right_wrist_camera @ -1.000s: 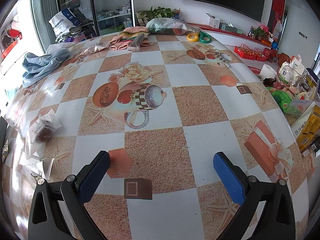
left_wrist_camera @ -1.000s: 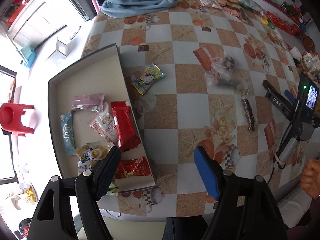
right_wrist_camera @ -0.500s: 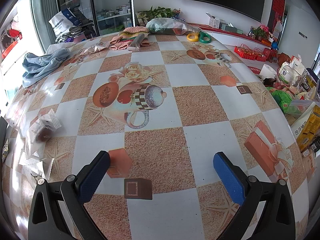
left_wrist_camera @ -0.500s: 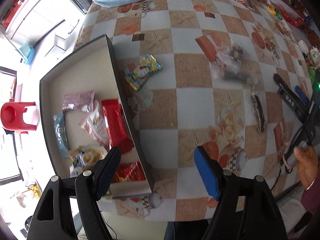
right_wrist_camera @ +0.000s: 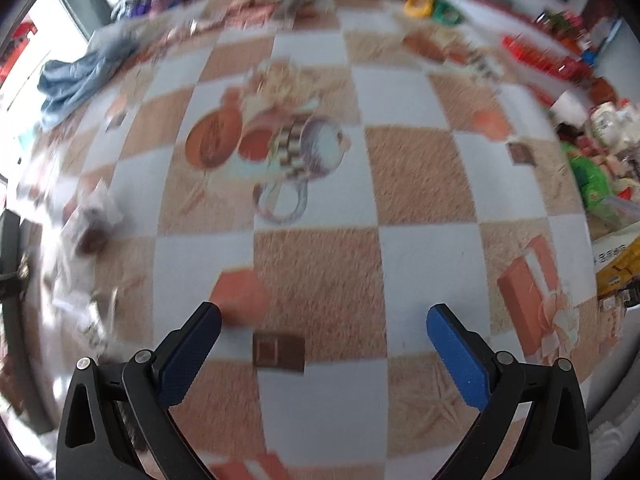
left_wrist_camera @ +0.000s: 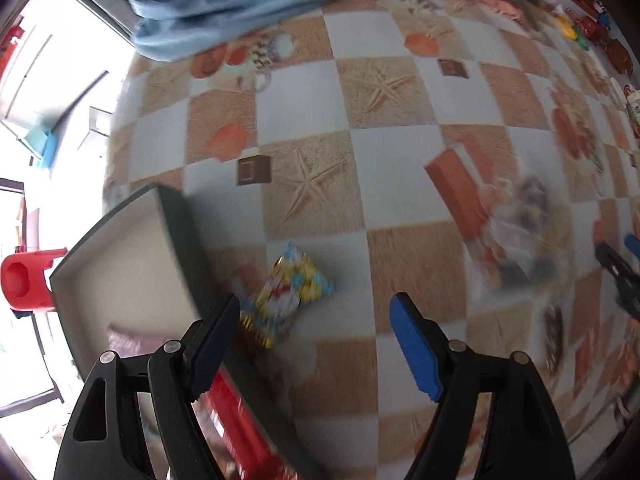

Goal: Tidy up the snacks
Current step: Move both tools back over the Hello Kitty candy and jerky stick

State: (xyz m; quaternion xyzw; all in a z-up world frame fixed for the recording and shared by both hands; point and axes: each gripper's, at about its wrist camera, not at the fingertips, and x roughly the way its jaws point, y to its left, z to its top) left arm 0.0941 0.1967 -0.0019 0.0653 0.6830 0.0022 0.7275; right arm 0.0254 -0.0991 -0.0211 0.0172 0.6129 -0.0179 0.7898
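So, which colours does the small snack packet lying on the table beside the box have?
The small snack packet is yellow, light blue, red and white, seen best in the left wrist view.

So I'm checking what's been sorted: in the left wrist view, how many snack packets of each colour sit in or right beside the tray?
Red packet: 1, in the tray
Pink packet: 1, in the tray
Yellow-blue packet: 1, on the table beside the tray
Total: 3; blur may hide more.

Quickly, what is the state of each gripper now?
Left gripper: open, holding nothing.
Right gripper: open, holding nothing.
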